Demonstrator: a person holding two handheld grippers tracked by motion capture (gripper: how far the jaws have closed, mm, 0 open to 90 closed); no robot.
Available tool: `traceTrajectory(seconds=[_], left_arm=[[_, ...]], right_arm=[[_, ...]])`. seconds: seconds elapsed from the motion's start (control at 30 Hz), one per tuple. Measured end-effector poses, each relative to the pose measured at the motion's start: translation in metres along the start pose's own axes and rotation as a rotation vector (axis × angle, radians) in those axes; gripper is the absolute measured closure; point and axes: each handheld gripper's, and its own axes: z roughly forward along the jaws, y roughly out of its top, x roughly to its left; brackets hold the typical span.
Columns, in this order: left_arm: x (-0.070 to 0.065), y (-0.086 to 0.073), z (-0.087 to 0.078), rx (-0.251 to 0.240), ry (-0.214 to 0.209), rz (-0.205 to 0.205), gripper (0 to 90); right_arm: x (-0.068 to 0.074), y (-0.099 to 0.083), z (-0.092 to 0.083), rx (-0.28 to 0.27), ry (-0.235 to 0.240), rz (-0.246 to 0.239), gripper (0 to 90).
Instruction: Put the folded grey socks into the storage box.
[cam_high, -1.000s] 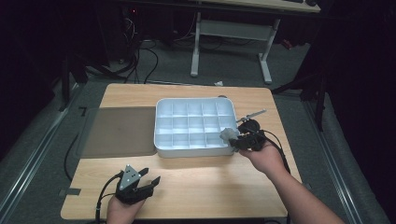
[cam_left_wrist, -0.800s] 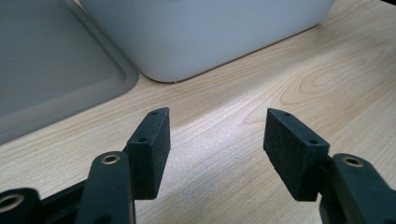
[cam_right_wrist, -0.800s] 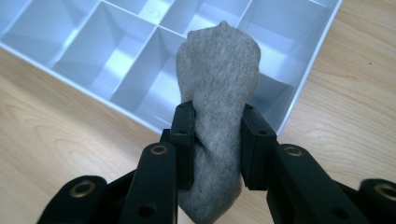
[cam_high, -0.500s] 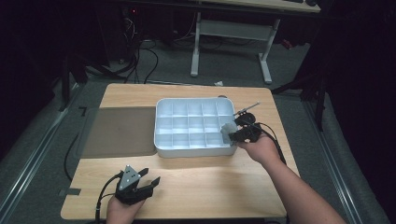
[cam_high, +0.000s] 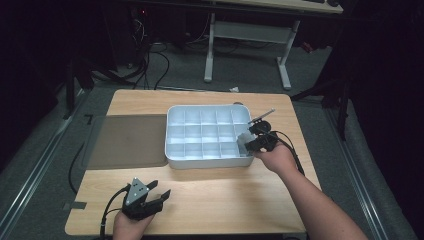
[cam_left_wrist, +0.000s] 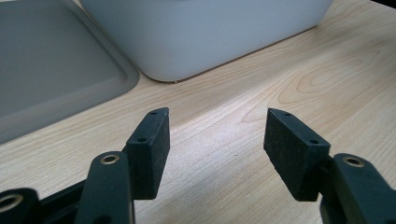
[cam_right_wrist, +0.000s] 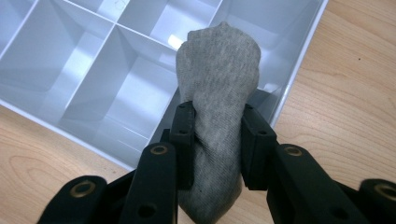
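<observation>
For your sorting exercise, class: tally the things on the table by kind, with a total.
Divided white tray: 1
Grey lid lying flat beside the tray: 1
Grey rolled cloth, gripped in the right tongs above the tray's corner: 1
Handheld tongs, right and left tongs: 2
Total: 5

Count — 1 white compartment tray (cam_high: 207, 161) | 1 grey rolled sock (cam_right_wrist: 218, 65) | 1 grey lid (cam_high: 127, 141) | 2 grippers — left gripper (cam_left_wrist: 215, 135), right gripper (cam_right_wrist: 215, 126) | 1 wooden table (cam_high: 225, 200)
</observation>
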Motion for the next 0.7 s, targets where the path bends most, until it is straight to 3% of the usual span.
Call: traceTrajectory(seconds=[0.7], left_arm=[[0.000,-0.001,0.000,0.000,0.002,-0.001,41.0]], right_arm=[[0.007,0.000,0.022,0.081,-0.038,-0.042,72.7]])
